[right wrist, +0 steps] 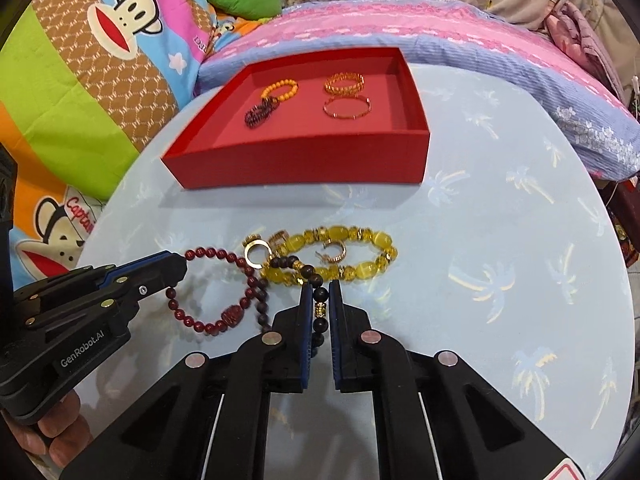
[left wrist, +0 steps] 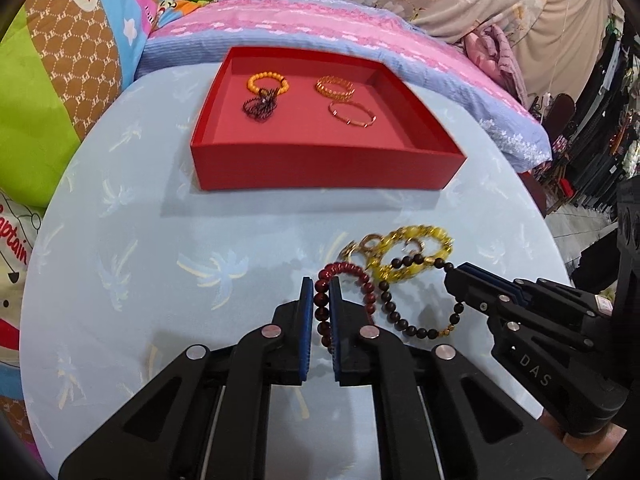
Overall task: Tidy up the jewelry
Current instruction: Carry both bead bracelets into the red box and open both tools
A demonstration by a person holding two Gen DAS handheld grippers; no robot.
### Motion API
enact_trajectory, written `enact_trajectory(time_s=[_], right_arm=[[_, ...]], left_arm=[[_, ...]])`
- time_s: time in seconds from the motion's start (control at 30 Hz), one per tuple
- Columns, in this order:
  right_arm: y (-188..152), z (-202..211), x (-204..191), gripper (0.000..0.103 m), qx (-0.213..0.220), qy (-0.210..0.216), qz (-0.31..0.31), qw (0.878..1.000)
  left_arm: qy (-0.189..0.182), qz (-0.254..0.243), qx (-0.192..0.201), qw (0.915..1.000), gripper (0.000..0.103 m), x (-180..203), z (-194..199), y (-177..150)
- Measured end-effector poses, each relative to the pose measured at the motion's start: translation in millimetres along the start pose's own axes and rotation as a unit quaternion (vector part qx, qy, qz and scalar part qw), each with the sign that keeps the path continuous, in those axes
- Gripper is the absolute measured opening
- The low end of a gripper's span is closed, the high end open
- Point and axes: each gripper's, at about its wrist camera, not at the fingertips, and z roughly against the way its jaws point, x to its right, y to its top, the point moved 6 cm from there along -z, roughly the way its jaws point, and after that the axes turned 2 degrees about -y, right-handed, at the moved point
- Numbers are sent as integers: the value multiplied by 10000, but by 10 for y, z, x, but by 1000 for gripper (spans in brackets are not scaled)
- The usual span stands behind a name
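Note:
A red tray [left wrist: 320,168] [right wrist: 304,160] at the back of the round table holds several bracelets: an orange bead one [left wrist: 267,82], a dark one [left wrist: 259,108], a gold chain one [left wrist: 335,87] and a thin gold bangle [left wrist: 352,114]. In front lies a tangle: a yellow bead bracelet [right wrist: 348,254] [left wrist: 416,252] and small gold earrings [right wrist: 256,252]. My left gripper [left wrist: 321,284] [right wrist: 182,266] is shut on the dark red bead bracelet [left wrist: 352,280] [right wrist: 216,320]. My right gripper [right wrist: 321,290] [left wrist: 454,270] is shut on the black bead bracelet [right wrist: 320,312] [left wrist: 400,312].
The table [left wrist: 160,260] has a light blue cloth with palm prints. Behind it lie a pink and blue quilt [left wrist: 320,28] and cartoon pillows [right wrist: 100,60]. A cluttered room edge shows at right [left wrist: 600,140].

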Motion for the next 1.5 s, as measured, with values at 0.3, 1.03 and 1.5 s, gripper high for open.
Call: enact_trajectory(time_s=[0.3, 1.03, 1.5], right_arm=[[472, 320, -12, 8, 538, 30, 79, 9985], [1488, -677, 19, 8, 198, 364, -340, 9986], [1330, -952, 202, 8, -18, -113, -309, 9995]], left_arm=[[-243, -286, 361, 9986, 7, 216, 273, 422], [-543, 442, 388, 9968, 7, -216, -609, 1491], [722, 58, 65, 9974, 8, -555, -947, 1261]])
